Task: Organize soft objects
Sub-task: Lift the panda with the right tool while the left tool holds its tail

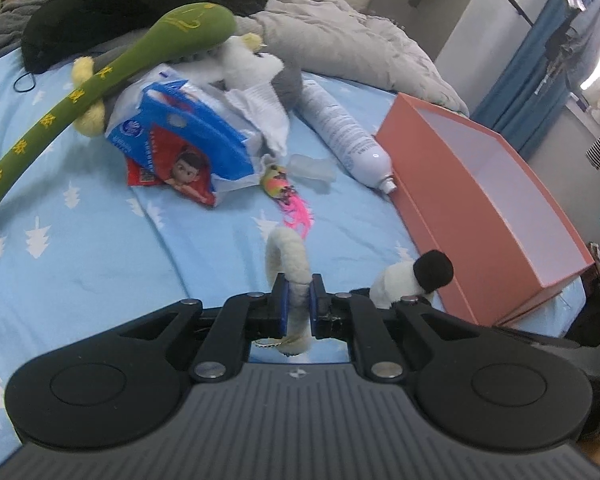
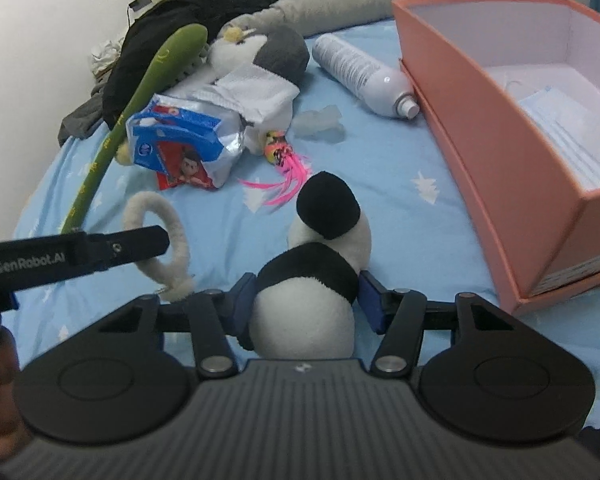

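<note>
So the left tongs [image 1: 299,300] are pinching the cream fuzzy ring [image 1: 288,258] tight between their blue pads, and the ring is curling up above the bed [image 1: 80,248]. The right tongs [image 2: 306,300] are sitting around the panda plush [image 2: 312,280], with the pads looking like they're pressing its black band on both sides. In the right view, the left tongs are poking in from the left edge, just beside the panda.

For open room, a clear patch of blue sheet is lying between the tongs and the clutter further back: the tissue pack [image 1: 172,140], pink feather toy [image 1: 288,196], white spray bottle [image 1: 340,132], penguin plush [image 2: 260,56] and green plush stick [image 1: 100,84]. The orange box [image 1: 480,200] is sitting on the right, its near corner reaching the bed's edge and its long wall running alongside the free patch. Face masks [image 2: 572,136] are lying inside it.
</note>
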